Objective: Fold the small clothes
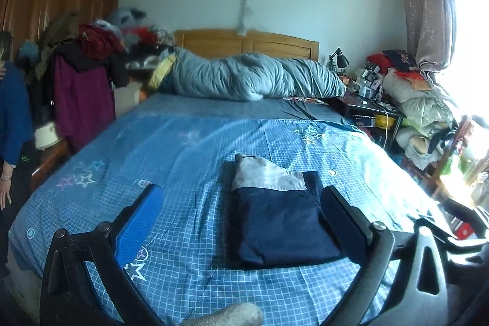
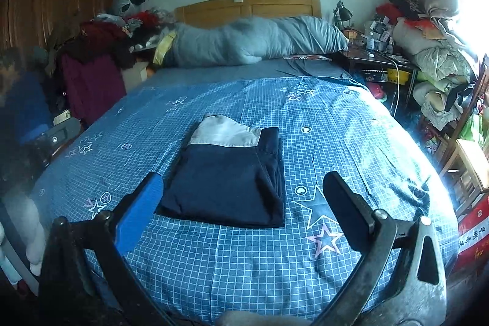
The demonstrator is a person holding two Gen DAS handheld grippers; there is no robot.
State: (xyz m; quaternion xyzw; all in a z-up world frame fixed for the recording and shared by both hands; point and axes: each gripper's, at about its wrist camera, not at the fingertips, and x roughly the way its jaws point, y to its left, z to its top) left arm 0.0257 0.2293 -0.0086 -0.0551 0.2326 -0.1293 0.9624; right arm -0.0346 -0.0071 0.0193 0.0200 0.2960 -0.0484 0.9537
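Observation:
A folded navy garment with a grey lining part showing at its far end lies flat on the blue checked bedspread. The left gripper hovers above the bed's near end, open and empty, its right finger at the garment's right edge. In the right wrist view the same garment lies just ahead and left of centre. My right gripper is open and empty too, its blue left finger near the garment's near-left corner.
A rolled grey duvet lies against the wooden headboard. Clothes are piled on the left, where a person in blue stands. A cluttered bedside table, bedding stacks and a bright window fill the right.

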